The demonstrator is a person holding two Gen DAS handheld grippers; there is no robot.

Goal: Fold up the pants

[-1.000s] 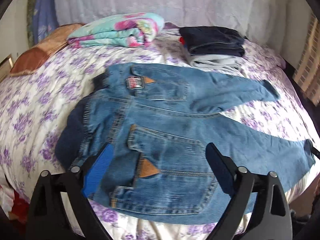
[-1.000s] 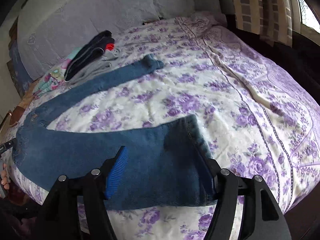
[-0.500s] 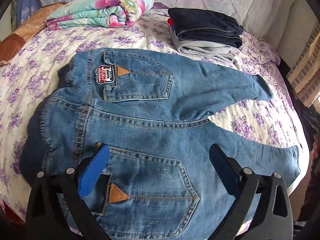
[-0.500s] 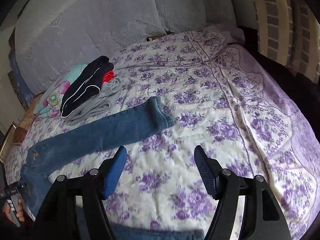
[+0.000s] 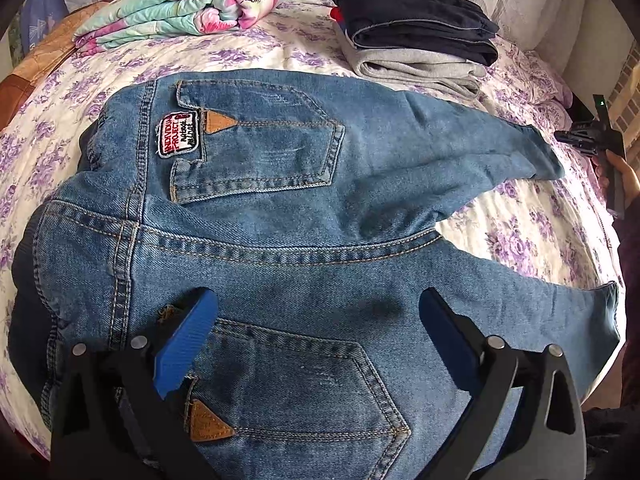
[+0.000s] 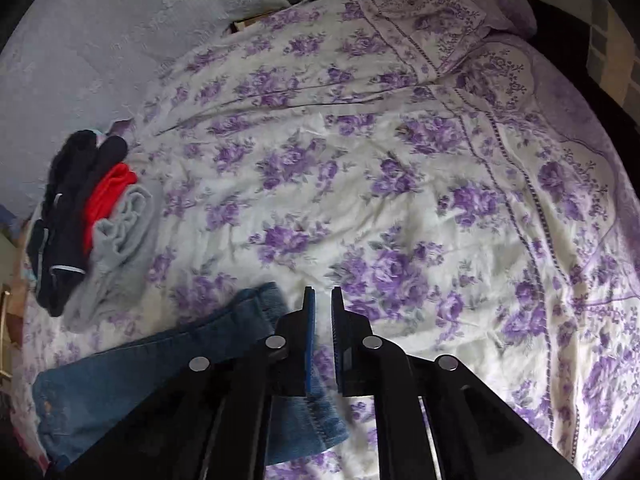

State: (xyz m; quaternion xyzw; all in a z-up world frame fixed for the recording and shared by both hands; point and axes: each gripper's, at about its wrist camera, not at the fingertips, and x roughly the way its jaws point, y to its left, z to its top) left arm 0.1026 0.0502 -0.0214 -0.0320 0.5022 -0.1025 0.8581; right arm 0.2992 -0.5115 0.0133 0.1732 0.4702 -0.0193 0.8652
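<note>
The bed [image 6: 400, 184] with its purple-flowered cover stretches ahead of both claws. The jeans [image 5: 280, 240] lie flat on it, seat up, legs spread, directly under the left claw [image 5: 316, 336], which hangs released over the near back pocket. A stack of folded clothes [image 5: 416, 36] sits beyond them. The right claw [image 6: 321, 320] is clenched on a jeans leg hem [image 6: 320, 412], just above the cover.

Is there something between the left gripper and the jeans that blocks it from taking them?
Nothing visible blocks it. The left gripper hangs open right over the jeans, above the seat. The folded clothes and the floral blanket lie farther back.
</note>
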